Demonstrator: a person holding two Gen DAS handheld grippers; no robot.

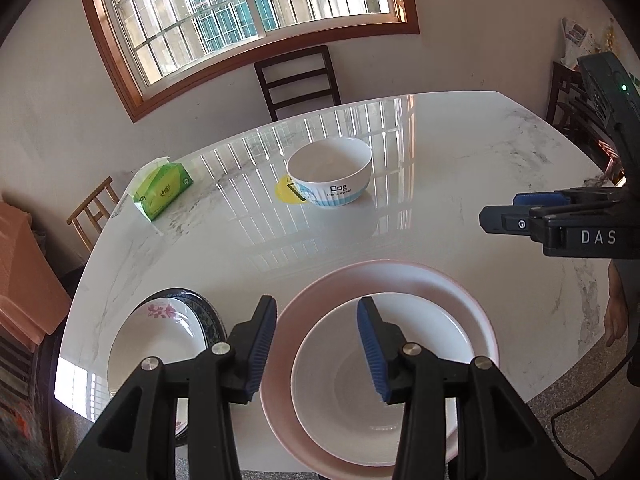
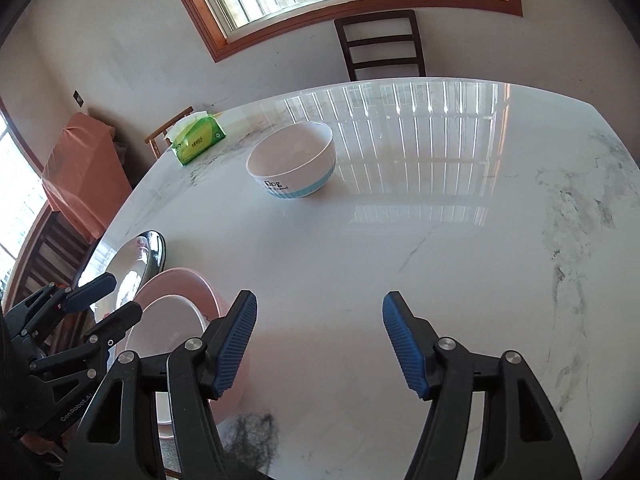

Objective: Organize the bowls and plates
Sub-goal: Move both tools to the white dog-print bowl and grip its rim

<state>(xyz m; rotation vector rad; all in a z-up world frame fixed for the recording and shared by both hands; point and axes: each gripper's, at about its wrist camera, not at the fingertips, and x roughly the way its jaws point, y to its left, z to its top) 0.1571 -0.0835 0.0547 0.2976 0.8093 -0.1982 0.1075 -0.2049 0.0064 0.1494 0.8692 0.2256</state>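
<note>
A white bowl (image 1: 372,364) sits inside a pink plate (image 1: 476,304) at the table's near edge. My left gripper (image 1: 316,320) is open and empty, hovering over that plate's left rim. To the left, a white flowered dish (image 1: 160,332) rests on a dark-rimmed plate (image 1: 208,304). A white bowl with a blue band and "Dog" print (image 1: 332,176) stands mid-table; it also shows in the right wrist view (image 2: 292,164). My right gripper (image 2: 320,312) is open and empty above bare table, right of the pink plate (image 2: 176,284). The left gripper (image 2: 104,296) also shows in that view.
A green tissue pack (image 1: 164,190) lies at the far left of the white marble table (image 1: 460,152). A yellow sticker (image 1: 286,192) lies beside the Dog bowl. A dark chair (image 1: 298,80) stands behind the table, a wooden chair (image 1: 94,210) at the left.
</note>
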